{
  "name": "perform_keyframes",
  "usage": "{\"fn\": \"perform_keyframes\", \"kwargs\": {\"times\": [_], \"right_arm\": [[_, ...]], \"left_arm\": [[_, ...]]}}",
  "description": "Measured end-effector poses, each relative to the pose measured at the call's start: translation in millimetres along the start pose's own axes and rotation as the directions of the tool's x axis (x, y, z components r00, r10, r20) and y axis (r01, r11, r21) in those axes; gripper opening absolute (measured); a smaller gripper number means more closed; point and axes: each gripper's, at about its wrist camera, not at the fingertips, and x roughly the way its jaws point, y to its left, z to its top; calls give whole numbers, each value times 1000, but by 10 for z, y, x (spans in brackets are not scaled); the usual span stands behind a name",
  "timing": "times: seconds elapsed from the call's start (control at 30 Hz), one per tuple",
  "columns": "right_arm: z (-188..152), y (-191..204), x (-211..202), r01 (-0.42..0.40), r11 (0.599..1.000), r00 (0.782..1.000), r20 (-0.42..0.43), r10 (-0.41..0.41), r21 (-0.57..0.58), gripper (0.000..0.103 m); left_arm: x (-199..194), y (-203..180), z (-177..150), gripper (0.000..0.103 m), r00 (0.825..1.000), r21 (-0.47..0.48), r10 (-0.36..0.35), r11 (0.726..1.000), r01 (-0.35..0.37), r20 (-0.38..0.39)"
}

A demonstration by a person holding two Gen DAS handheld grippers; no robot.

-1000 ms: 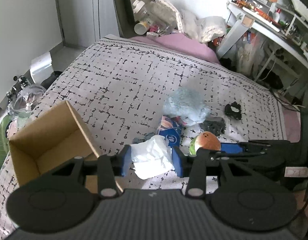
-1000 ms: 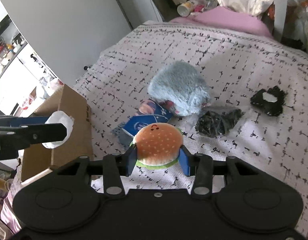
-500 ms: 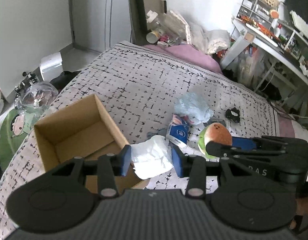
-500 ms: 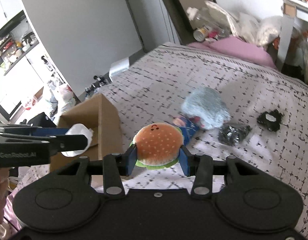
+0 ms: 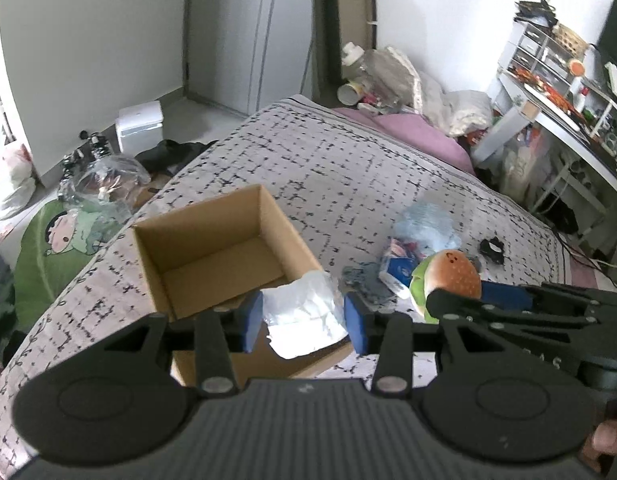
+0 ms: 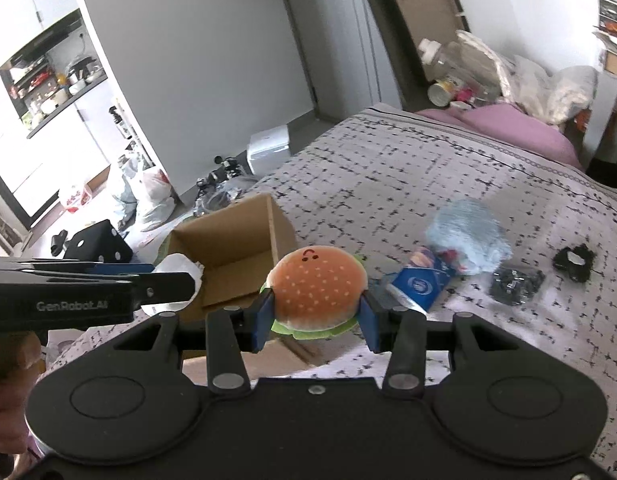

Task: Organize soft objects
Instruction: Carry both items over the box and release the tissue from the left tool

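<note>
My left gripper (image 5: pixel 303 322) is shut on a crumpled white cloth (image 5: pixel 304 312), held over the near right corner of an open cardboard box (image 5: pixel 212 256) on the bed. In the right wrist view that gripper (image 6: pixel 176 280) comes in from the left with the white cloth (image 6: pixel 178 266) at its tip. My right gripper (image 6: pixel 316 322) is shut on a plush hamburger (image 6: pixel 316 292), orange bun over a green lettuce rim, held in the air just right of the box (image 6: pixel 232 252). The hamburger (image 5: pixel 448 280) also shows at the right of the left wrist view.
On the patterned bedspread (image 6: pixel 428 168) lie a fluffy light-blue plush (image 6: pixel 468 236), a blue packet (image 6: pixel 420 284), a dark crumpled bag (image 6: pixel 512 284) and a small black item (image 6: pixel 574 260). Bags and clutter cover the floor left of the bed; a desk (image 5: pixel 568 120) stands at the right.
Both grippers have risen and moved left toward the box, each keeping its load. The box has come nearer the middle of both views and its inside now shows.
</note>
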Motion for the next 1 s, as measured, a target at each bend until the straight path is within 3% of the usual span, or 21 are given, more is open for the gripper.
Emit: {"fn": "perform_keyframes", "kwargs": {"times": [0.47,1.0], "right_arm": [[52,463,216,-30,999,999,-14,29,-29,44],[60,467,557,-66,998,993,-93,67,14,44]], "left_arm": [[169,507,-91,43,999,-125,16,992,-22,-49],[624,666,-204,43,985,-166,35,984,-63,-170]]}}
